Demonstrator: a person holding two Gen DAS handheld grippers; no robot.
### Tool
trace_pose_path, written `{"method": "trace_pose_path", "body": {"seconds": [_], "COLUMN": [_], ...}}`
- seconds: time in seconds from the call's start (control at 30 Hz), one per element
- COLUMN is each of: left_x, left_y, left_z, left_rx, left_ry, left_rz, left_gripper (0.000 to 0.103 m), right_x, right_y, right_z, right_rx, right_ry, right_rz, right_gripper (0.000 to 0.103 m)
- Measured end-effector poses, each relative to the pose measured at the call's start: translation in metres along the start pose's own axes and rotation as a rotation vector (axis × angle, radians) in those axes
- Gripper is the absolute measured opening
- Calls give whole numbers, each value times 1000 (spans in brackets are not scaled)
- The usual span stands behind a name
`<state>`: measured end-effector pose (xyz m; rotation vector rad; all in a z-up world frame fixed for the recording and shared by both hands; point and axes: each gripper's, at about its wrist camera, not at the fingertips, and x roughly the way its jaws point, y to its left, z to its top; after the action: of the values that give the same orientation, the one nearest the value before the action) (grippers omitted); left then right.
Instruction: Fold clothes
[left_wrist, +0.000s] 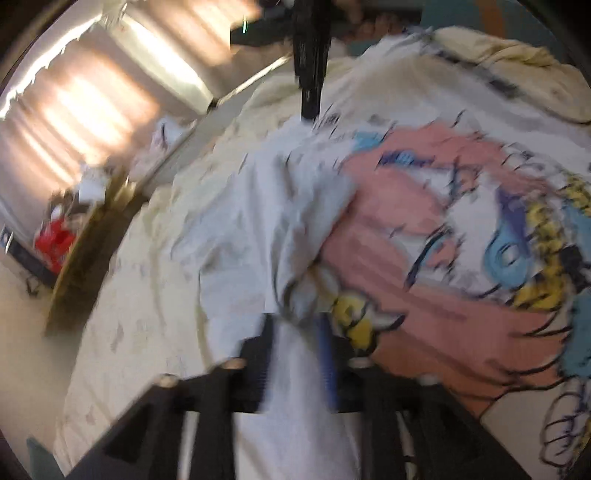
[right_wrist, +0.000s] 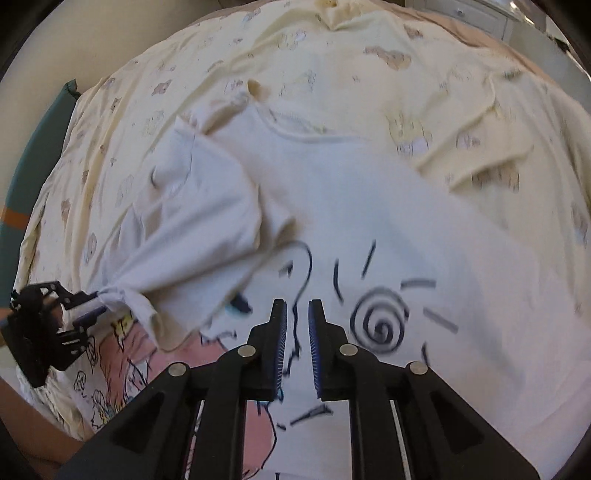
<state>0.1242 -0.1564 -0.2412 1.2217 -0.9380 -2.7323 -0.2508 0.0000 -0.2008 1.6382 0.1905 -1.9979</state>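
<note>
A white T-shirt (right_wrist: 369, 206) with a pink, blue and yellow cartoon print (left_wrist: 424, 229) lies on a pale yellow bedsheet (right_wrist: 332, 74). My left gripper (left_wrist: 295, 332) is shut on a bunched edge of the shirt, a sleeve folded over the body; it shows in the right wrist view (right_wrist: 94, 304) at the far left, holding that fold. My right gripper (right_wrist: 297, 332) hovers just above the shirt's printed front, jaws slightly apart with nothing between them. It shows in the left wrist view (left_wrist: 308, 110) as a dark shape standing on the shirt.
A bright curtained window (left_wrist: 85, 103) and a wooden shelf with clutter (left_wrist: 85, 229) stand beyond the bed's edge. A teal padded edge (right_wrist: 33, 166) runs along the bed's left side. A white drawer unit (right_wrist: 465, 14) is behind the bed.
</note>
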Motion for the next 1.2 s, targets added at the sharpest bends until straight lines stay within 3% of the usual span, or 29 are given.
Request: {"method": "trace_pose_path", "body": {"seconds": [0.07, 0.17, 0.33, 0.43, 0.5, 0.53, 0.6, 0.73, 0.8, 0.87, 0.97, 1.0, 1.03, 1.2], "left_x": [-9, 0, 49, 73, 82, 77, 66, 17, -3, -17, -28, -28, -28, -34], "left_y": [-7, -16, -15, -6, -3, -1, 3, 14, 16, 12, 5, 2, -1, -2], "left_z": [16, 45, 79, 86, 85, 84, 83, 83, 84, 85, 85, 83, 82, 87], "left_rx": [59, 159, 263, 237, 221, 216, 208, 140, 113, 96, 72, 69, 66, 31], "left_ry": [-66, -117, -72, -21, 42, 34, 11, -112, -156, -182, -190, -187, -184, -204], "left_rz": [-8, -50, -38, -61, -171, -185, -205, -83, -57, -45, -52, -55, -59, -73], "left_gripper": [58, 64, 66, 65, 7, 4, 4, 4, 4, 4, 4, 4, 4, 4], "right_x": [1, 1, -6, -9, -6, -3, 0, 2, 4, 6, 9, 10, 11, 11], "right_y": [-7, -13, -13, -10, -8, -6, -9, -20, -24, -27, -32, -33, -35, -37], "right_z": [-8, -10, -3, -1, -2, -1, 0, 7, 13, 19, 17, 15, 14, 2], "right_rx": [36, 62, 76, 71, 65, 64, 82, 157, 200, 235, 292, 311, 330, 354], "right_ry": [1, -3, -37, -46, -41, -37, -38, -78, -105, -124, -117, -113, -109, -87], "right_rz": [20, 31, 45, 52, 53, 51, 67, 163, 205, 244, 282, 294, 305, 319], "right_gripper": [14, 14, 14, 14, 14, 14, 14, 14, 14, 22, 45, 58, 63, 63]}}
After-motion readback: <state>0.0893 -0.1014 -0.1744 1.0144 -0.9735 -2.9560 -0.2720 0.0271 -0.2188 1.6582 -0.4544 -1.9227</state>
